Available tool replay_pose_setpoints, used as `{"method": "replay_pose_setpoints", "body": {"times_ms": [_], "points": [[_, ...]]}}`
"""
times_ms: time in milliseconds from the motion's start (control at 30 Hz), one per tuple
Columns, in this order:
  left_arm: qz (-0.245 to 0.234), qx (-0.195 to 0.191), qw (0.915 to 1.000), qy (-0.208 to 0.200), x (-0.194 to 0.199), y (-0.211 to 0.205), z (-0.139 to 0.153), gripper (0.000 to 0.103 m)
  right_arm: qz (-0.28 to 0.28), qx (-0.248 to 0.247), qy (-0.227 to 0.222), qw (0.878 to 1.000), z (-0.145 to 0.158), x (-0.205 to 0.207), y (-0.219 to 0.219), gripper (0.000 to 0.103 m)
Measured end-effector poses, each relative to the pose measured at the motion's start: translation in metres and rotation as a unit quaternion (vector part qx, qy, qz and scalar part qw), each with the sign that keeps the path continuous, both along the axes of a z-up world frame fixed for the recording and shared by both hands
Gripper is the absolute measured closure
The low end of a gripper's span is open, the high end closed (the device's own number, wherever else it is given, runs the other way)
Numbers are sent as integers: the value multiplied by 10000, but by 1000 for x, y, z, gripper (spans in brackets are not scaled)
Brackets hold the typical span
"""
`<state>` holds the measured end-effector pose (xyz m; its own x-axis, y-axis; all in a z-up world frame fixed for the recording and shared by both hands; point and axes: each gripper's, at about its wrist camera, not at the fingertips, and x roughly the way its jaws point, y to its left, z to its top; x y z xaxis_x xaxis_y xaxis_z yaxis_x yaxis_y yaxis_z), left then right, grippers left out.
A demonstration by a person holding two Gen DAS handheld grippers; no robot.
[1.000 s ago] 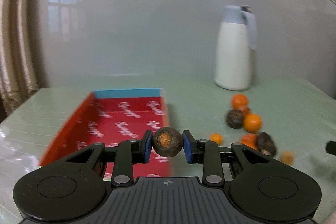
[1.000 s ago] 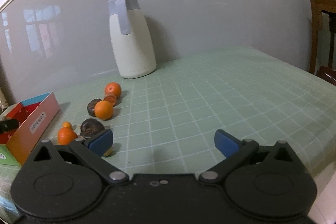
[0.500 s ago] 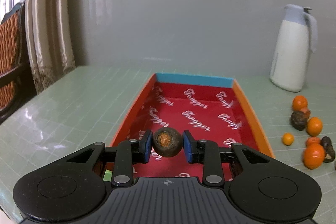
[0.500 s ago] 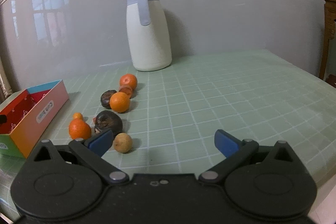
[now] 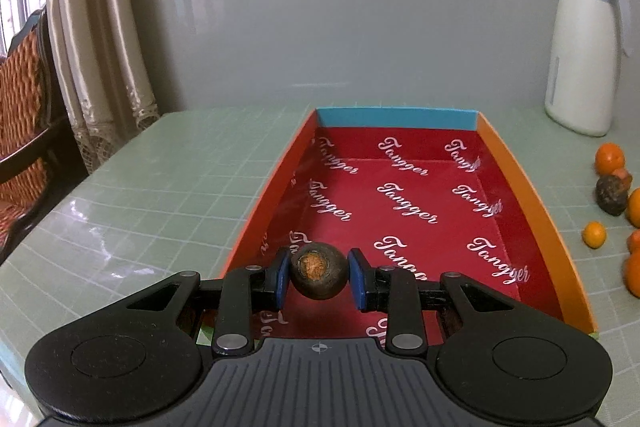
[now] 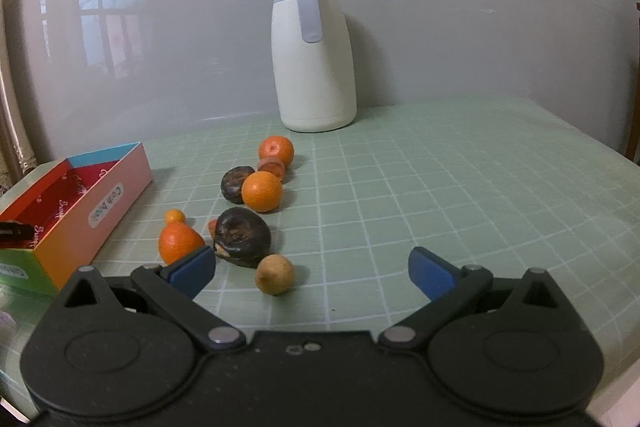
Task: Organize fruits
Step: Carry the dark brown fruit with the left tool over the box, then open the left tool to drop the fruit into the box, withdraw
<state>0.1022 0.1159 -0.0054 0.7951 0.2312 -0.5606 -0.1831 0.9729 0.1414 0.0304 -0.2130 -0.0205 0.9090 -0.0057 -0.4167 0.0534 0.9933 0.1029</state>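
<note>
My left gripper [image 5: 319, 277] is shut on a small dark brown round fruit [image 5: 319, 275] and holds it over the near end of the red-lined box [image 5: 400, 187]. The box also shows at the left of the right wrist view [image 6: 120, 195]. My right gripper [image 6: 311, 273] is open and empty above the table, just in front of a small tan fruit [image 6: 275, 274]. Behind it lie a dark brown fruit [image 6: 242, 237], several oranges [image 6: 262, 191] and another dark fruit [image 6: 236, 183].
A white jug with a grey lid [image 6: 312, 55] stands at the back by the wall; it also shows in the left wrist view [image 5: 584, 55]. Loose fruits [image 5: 612, 189] lie right of the box. A curtain and a chair [image 5: 24, 99] are beyond the table's left edge.
My left gripper has carried the brown fruit leftward from the fruit pile to over the box. My right gripper has swung left and closer to the fruit pile.
</note>
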Motion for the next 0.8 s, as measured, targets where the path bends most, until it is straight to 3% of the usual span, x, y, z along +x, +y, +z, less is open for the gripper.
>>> {"method": "replay_pose_setpoints", "body": {"times_ms": [367, 433, 500, 567, 733, 800], "points": [[163, 84, 9998, 55, 2, -3, 1, 69, -51, 118, -41, 9999, 2, -4, -9, 0], [160, 107, 9998, 44, 1, -5, 2, 58, -65, 105, -59, 9999, 3, -5, -10, 0], [108, 104, 9999, 37, 0, -8, 2, 27, -85, 97, -56, 9999, 2, -6, -10, 0], [159, 64, 9998, 47, 0, -11, 1, 21, -105, 111, -54, 9999, 2, -6, -12, 0], [217, 38, 9998, 17, -2, -14, 3, 20, -154, 140, -57, 9998, 1, -6, -16, 0], [236, -5, 9997, -36, -4, -15, 7, 14, -153, 143, -57, 9998, 1, -6, -17, 0]]}}
